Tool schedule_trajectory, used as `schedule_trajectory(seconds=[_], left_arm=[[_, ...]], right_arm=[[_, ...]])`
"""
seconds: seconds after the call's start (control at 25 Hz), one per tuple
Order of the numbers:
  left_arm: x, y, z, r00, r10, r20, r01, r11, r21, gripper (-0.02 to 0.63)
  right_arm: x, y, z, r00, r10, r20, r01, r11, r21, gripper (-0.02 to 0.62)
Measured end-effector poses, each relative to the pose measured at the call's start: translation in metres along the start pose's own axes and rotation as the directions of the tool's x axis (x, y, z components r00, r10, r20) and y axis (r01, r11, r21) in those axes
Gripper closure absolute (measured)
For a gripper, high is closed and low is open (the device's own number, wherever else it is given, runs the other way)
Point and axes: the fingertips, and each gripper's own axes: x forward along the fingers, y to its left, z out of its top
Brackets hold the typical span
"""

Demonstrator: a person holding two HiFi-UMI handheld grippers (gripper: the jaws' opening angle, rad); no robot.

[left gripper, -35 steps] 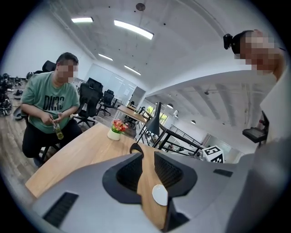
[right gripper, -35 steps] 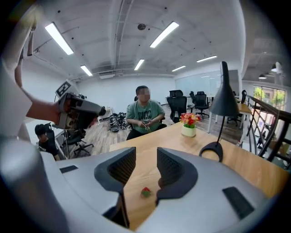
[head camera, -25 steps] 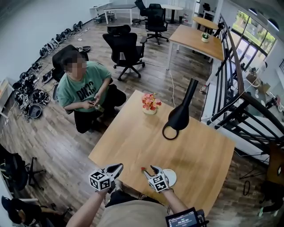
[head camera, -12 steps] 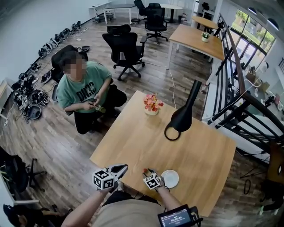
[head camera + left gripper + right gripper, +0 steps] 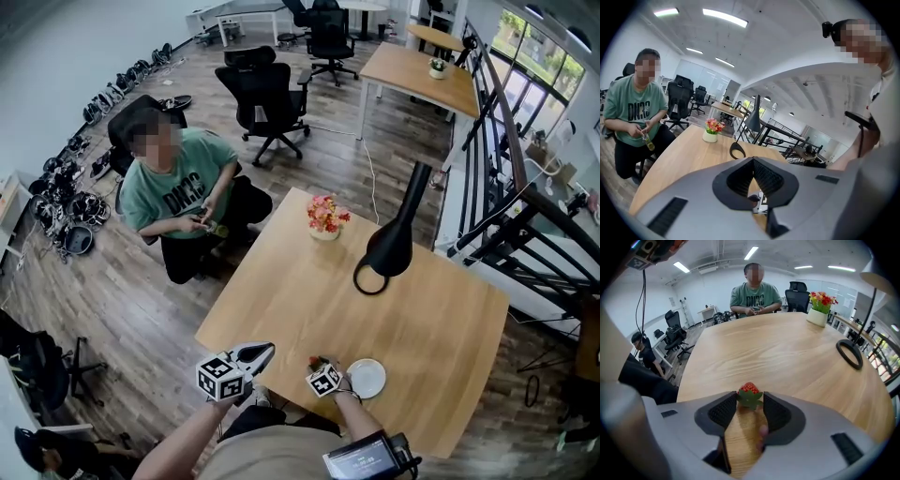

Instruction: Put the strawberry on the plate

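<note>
At the near edge of the desk (image 5: pixel 309 291), the strawberry (image 5: pixel 749 389) is still pinched between the jaw tips of the right hand-held gripper (image 5: pixel 750 399). The red fruit pokes out past the pads and its green leaves are caught between them. The grip is being held steady, with no loosening over the last second.

What has changed is the position against the plate (image 5: pixel 367 379). A second ago the white plate was half covered by this hand-held gripper. Now it is fully uncovered and lies just to the right of the hand-held gripper, with the strawberry left of its rim and over bare wood.

The left hand-held gripper (image 5: pixel 262 350) is kept off to the left, its jaws brought together at the tips with nothing between them, and no part is played by it.

For the task, the pick-up looks done, but nothing has been delivered. The plate is still empty, and a short carry to the right followed by a release is judged to be what remains.
</note>
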Motion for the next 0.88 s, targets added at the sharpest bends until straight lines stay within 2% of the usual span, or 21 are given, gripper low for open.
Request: schedule_trajectory(seconds=[0.12, 0.24, 0.52, 0.88], left_arm=[[-0.002, 0.0, -0.002, 1.0, 0.007, 0.0, -0.007, 1.0, 0.001, 0.601], [-0.005, 0.002, -0.005, 1.0, 0.016, -0.009, -0.016, 1.0, 0.002, 0.601], [-0.005, 0.002, -0.002, 1.0, 0.019, 0.004, -0.019, 1.0, -0.003, 0.601], [0.01, -0.011, -0.005, 1.0, 0.003, 0.029, -0.003, 1.0, -0.013, 0.601]], right_arm=[[0.002, 0.002, -0.005, 1.0, 0.0, 0.006, 0.0, 1.0, 0.015, 0.416], [0.0, 0.005, -0.002, 0.999, 0.016, 0.027, -0.018, 0.998, 0.056, 0.453], [-0.03, -0.007, 0.018, 0.994, -0.003, 0.109, -0.009, 0.994, 0.11, 0.456], [-0.096, -0.035, 0.048, 0.963, -0.073, 0.26, 0.032, 0.987, 0.159, 0.456]])
